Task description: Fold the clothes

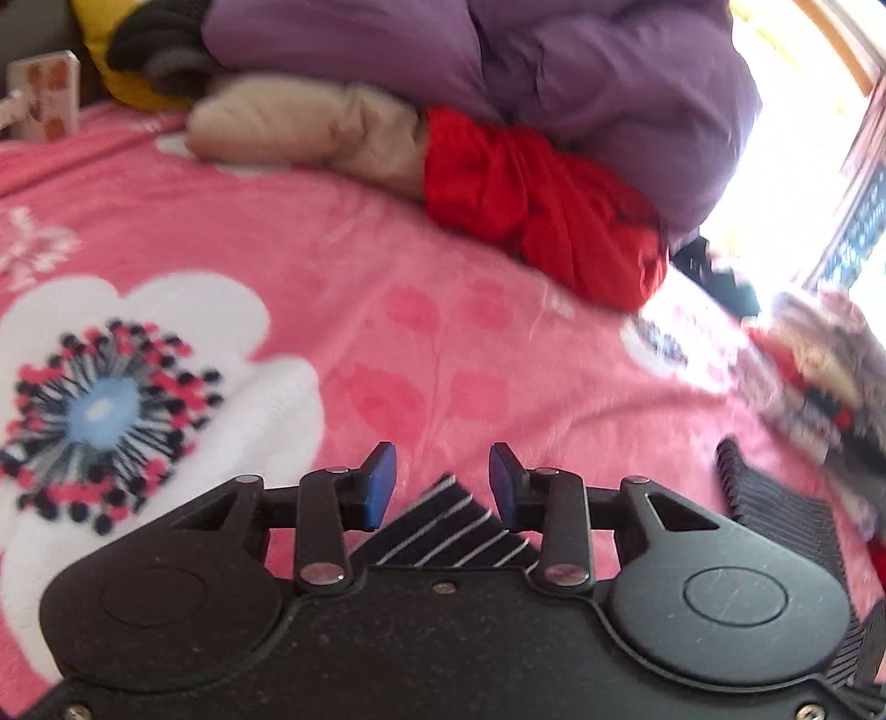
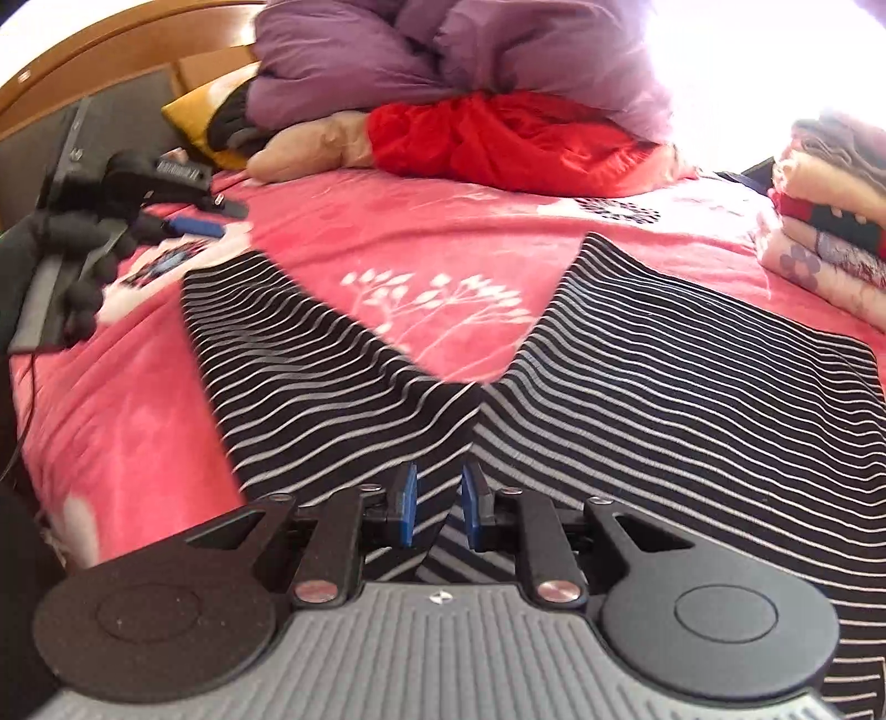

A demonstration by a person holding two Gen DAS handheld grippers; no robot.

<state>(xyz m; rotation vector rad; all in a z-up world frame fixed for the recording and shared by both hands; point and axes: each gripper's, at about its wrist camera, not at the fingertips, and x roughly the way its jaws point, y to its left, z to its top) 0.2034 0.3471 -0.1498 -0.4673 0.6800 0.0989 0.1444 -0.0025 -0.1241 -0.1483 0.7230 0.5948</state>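
Striped garment [image 2: 664, 399], black with thin white lines, spread on pink floral blanket [image 2: 387, 238], two panels forming a V with blanket showing between. Right gripper [image 2: 438, 507] low over the near fold where the panels meet, blue pads narrowly apart, a peak of striped fabric rising between them; pressed or not, cannot tell. Left gripper [image 1: 443, 487] above blanket, pads clearly apart, released, a striped corner visible below the gap but not pinched. From the right wrist view, left gripper [image 2: 138, 183] at far left edge in a dark-gloved hand [image 2: 77, 260]. Behind: red garment [image 2: 498, 144] bunched against purple duvet [image 2: 443, 55], beige bundle [image 2: 310, 147] just beside the red one, yellow cushion [image 2: 194, 119] near wooden headboard [image 2: 111, 50]. Folded stack [image 2: 830, 221] at right edge of bed, near the striped garment's right panel. Left wrist view blurred at right.
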